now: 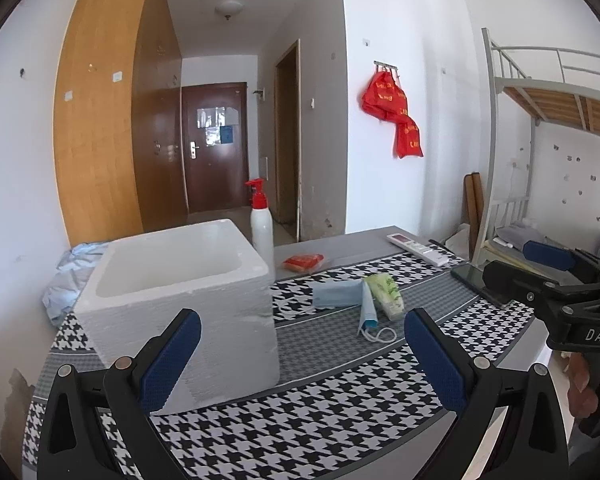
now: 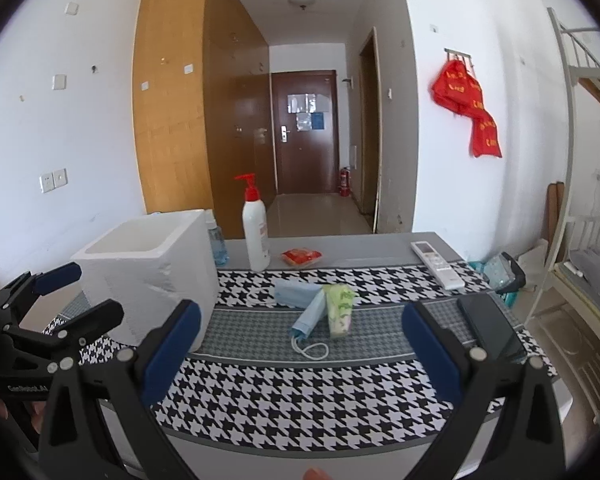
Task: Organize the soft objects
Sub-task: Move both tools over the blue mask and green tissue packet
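Two blue face masks (image 1: 342, 294) (image 2: 300, 294) and a green tissue pack (image 1: 388, 290) (image 2: 340, 308) lie together mid-table on the houndstooth cloth. A white foam box (image 1: 180, 292) (image 2: 152, 268), open on top, stands to their left. A small red packet (image 1: 303, 262) (image 2: 302, 257) lies behind them. My left gripper (image 1: 302, 350) is open and empty, near the box's front corner. My right gripper (image 2: 300, 344) is open and empty, in front of the masks. Each gripper also shows in the other's view, the right one (image 1: 540, 276) and the left one (image 2: 72, 292).
A white pump bottle (image 1: 261, 224) (image 2: 255, 236) with a red top stands behind the box. A small blue bottle (image 2: 217, 242) is beside it. A white remote (image 1: 418, 248) (image 2: 438, 264) and a dark phone (image 1: 470, 276) (image 2: 490, 328) lie at the right. A bunk bed (image 1: 540, 160) stands at the right.
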A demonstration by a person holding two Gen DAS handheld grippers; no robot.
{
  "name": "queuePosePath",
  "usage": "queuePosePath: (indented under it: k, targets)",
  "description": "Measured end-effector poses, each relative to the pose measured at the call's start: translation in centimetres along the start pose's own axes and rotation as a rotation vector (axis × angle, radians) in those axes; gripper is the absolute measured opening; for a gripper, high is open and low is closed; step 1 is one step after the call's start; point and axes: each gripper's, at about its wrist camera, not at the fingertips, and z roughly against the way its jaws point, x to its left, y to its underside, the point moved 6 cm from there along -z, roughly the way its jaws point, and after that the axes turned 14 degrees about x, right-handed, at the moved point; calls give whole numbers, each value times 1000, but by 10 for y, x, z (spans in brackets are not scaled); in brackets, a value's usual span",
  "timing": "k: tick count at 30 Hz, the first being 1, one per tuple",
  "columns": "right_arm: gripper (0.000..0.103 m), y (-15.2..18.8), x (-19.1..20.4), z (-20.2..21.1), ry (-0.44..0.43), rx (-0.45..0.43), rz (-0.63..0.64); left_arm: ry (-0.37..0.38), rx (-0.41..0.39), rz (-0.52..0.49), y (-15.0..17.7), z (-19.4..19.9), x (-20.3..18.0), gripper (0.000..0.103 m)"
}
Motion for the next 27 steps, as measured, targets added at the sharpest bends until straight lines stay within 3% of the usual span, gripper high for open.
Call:
queuePosePath:
  k: [27]
  targets:
    - [102,14,-50,-51,30,102,-53,67,108,-36,-5,-66,-45,102]
